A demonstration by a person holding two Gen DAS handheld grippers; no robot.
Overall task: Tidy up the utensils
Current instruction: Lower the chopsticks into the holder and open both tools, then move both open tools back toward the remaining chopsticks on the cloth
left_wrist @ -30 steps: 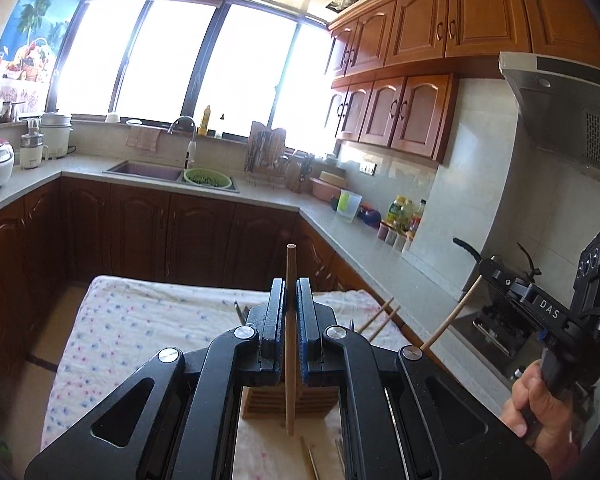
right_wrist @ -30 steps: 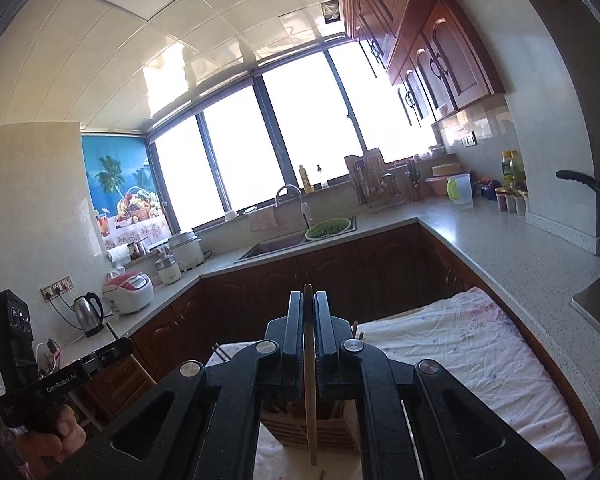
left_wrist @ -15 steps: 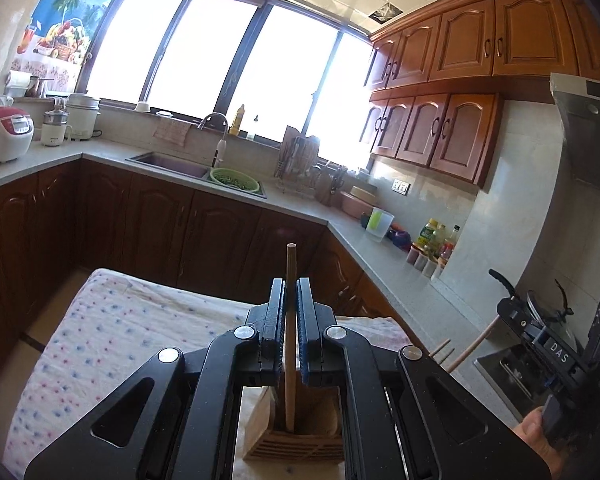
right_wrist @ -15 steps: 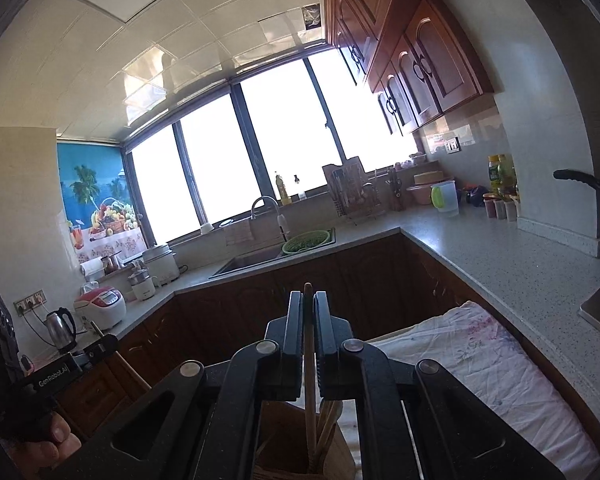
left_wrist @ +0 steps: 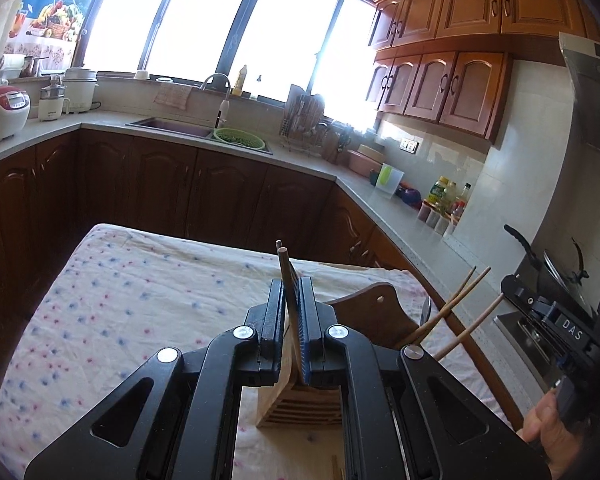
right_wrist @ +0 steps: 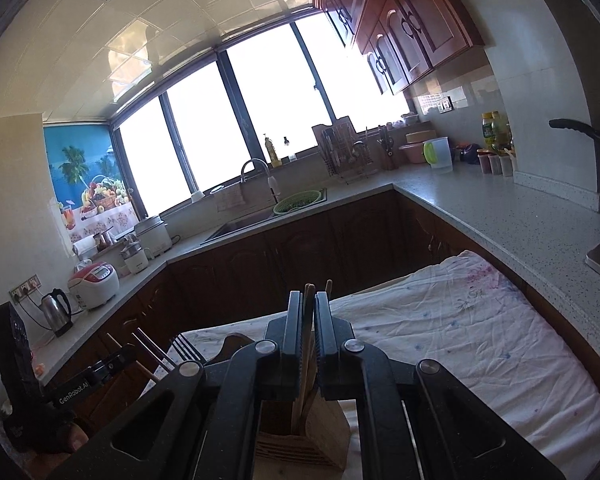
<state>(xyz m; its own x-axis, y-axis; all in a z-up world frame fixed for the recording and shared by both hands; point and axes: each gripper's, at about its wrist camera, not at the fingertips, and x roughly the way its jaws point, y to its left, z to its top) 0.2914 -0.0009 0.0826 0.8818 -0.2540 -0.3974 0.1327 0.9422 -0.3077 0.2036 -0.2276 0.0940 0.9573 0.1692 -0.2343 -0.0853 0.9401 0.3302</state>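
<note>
A wooden utensil holder stands on the cloth-covered table, right below both grippers; it also shows in the right wrist view. My left gripper has opened slightly; a wooden chopstick leans tilted between its jaws, its lower end in the holder. My right gripper holds a wooden chopstick upright between its jaws, the lower end down in the holder. More chopsticks and a fork stick out of the holder.
The right gripper body and hand are at the right of the left wrist view. Dark kitchen cabinets, a sink and counter with bottles surround the table. A stove with a pan is at right.
Both grippers have come down over the holder, lowering their chopsticks into it. The left jaws have parted a little and its chopstick now leans tilted instead of upright.
</note>
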